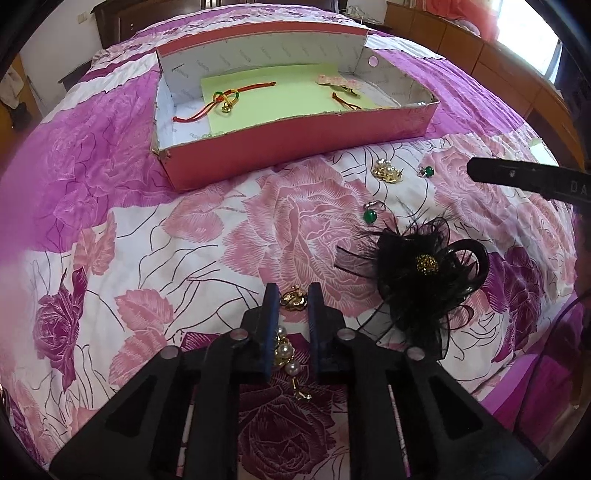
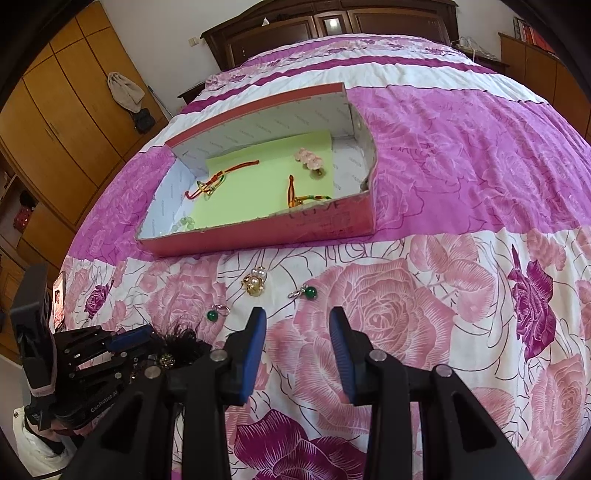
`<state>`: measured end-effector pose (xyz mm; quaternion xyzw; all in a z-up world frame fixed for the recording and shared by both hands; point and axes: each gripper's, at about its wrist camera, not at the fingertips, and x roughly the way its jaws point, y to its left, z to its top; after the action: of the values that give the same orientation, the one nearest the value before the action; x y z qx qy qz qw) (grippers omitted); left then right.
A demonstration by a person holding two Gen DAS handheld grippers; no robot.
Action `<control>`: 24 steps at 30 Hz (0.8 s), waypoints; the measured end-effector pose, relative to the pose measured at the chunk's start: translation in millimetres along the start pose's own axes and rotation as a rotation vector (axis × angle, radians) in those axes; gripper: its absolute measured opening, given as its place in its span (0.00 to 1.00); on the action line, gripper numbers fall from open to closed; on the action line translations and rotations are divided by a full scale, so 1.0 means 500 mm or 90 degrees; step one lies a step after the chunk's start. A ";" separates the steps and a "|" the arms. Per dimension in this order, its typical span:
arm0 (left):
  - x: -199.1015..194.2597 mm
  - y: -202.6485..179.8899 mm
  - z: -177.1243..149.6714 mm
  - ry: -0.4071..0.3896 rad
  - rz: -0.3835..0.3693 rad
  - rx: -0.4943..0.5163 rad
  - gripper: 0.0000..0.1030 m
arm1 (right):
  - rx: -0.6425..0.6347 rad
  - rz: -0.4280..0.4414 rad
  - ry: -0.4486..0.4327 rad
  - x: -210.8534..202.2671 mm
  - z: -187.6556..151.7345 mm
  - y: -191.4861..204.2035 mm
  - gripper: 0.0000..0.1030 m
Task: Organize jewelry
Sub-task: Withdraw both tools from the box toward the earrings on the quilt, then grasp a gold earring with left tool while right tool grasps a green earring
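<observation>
A red cardboard box [image 1: 295, 146] [image 2: 258, 236] lined with green paper lies on the bed and holds red cord bracelets [image 1: 225, 99] and a pink hair clip [image 1: 338, 83]. My left gripper [image 1: 293, 291] is open, its jaws on either side of a gold and pearl earring [image 1: 293, 299] on the quilt. A black feather hair piece [image 1: 413, 269] lies to its right. Two green bead earrings [image 1: 369, 214] [image 1: 427, 170] and another gold pearl earring [image 1: 386, 171] [image 2: 254, 284] lie nearer the box. My right gripper [image 2: 297, 317] is open and empty above the quilt.
A pink floral quilt [image 2: 443, 314] covers the bed. A dark wooden headboard [image 2: 332, 26] stands at the far end. Wooden wardrobes [image 2: 55, 110] stand along the left wall. The right gripper's body [image 1: 528, 181] reaches into the left wrist view.
</observation>
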<state>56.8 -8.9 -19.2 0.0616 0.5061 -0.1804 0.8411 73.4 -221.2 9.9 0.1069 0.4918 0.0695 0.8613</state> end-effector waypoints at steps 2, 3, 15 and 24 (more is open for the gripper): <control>-0.003 0.001 0.005 -0.005 -0.003 -0.001 0.07 | -0.002 -0.001 0.004 0.005 0.000 0.001 0.37; -0.007 0.002 0.010 -0.011 -0.003 -0.001 0.07 | -0.004 -0.002 0.006 0.008 0.000 0.002 0.37; -0.026 0.017 0.048 -0.046 0.002 -0.020 0.07 | -0.015 -0.006 0.027 0.059 0.017 0.009 0.37; -0.023 0.027 0.050 -0.047 0.004 -0.033 0.07 | -0.001 -0.015 0.036 0.111 0.022 -0.008 0.23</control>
<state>78.0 -0.8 1.7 0.0350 0.4793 -0.1666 0.8610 111.1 -213.8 -31.9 0.0980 0.5170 0.0627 0.8480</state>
